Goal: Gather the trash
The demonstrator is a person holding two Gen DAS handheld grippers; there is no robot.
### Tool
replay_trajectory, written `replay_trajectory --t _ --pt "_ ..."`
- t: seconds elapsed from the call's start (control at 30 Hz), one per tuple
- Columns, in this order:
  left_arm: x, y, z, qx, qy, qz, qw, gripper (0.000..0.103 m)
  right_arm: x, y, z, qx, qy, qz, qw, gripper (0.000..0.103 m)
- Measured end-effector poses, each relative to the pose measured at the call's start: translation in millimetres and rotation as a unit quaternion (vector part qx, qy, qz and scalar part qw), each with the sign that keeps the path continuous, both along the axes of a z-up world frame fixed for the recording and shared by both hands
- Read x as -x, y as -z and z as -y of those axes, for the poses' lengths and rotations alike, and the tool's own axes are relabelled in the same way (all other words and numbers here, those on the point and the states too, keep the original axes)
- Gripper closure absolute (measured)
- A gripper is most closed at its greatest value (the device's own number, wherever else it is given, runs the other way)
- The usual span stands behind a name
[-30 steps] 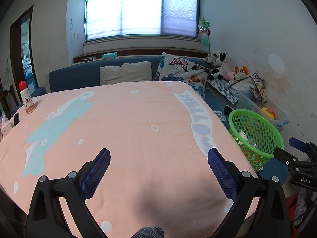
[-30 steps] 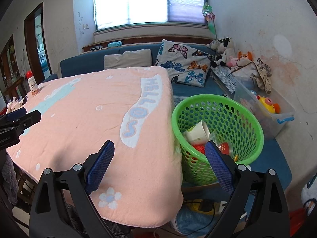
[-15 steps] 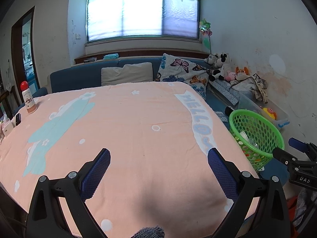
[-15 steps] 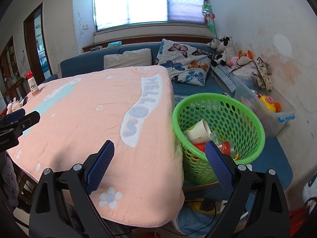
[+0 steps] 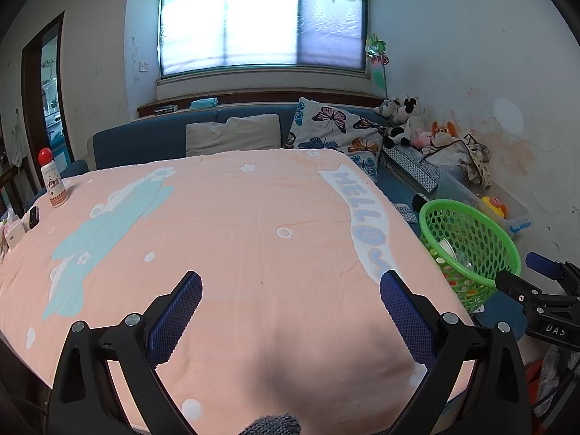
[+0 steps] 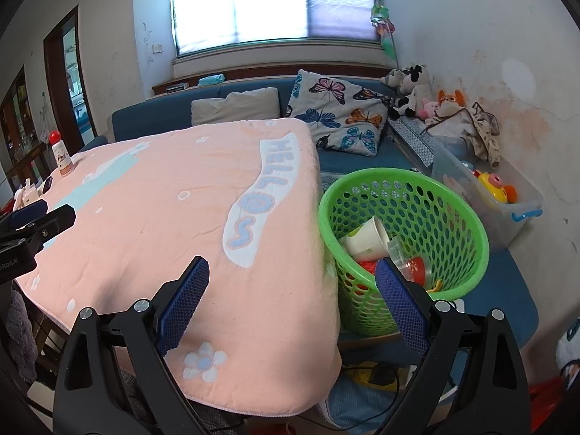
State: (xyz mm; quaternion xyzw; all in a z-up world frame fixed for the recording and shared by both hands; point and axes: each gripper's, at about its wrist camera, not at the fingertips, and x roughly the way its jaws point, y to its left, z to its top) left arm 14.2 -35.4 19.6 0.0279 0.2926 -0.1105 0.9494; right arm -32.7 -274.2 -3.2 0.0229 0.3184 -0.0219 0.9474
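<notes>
Peach tablecloth (image 5: 253,246) fills the frame's middle, a red-capped bottle (image 5: 52,177) at far left. Left gripper (image 5: 290,304) and right gripper (image 6: 291,290) both hang spread, pinching nothing. Green basket (image 6: 453,199) (cups inside) sits right of the table.

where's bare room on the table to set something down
Most of the pink cloth is bare: the whole middle between the blue cloud print and the HELLO strip, and the near edge. Crowded only at the far left edge, by the bottle and small boxes.
</notes>
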Motion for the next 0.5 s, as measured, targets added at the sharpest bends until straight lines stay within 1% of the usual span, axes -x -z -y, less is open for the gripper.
replay_trajectory --t 0.5 --pt "2 -4 -2 0.001 -0.016 0.011 0.9998 0.008 -3 -6 -12 0.004 -0.012 0.012 1.0 0.011"
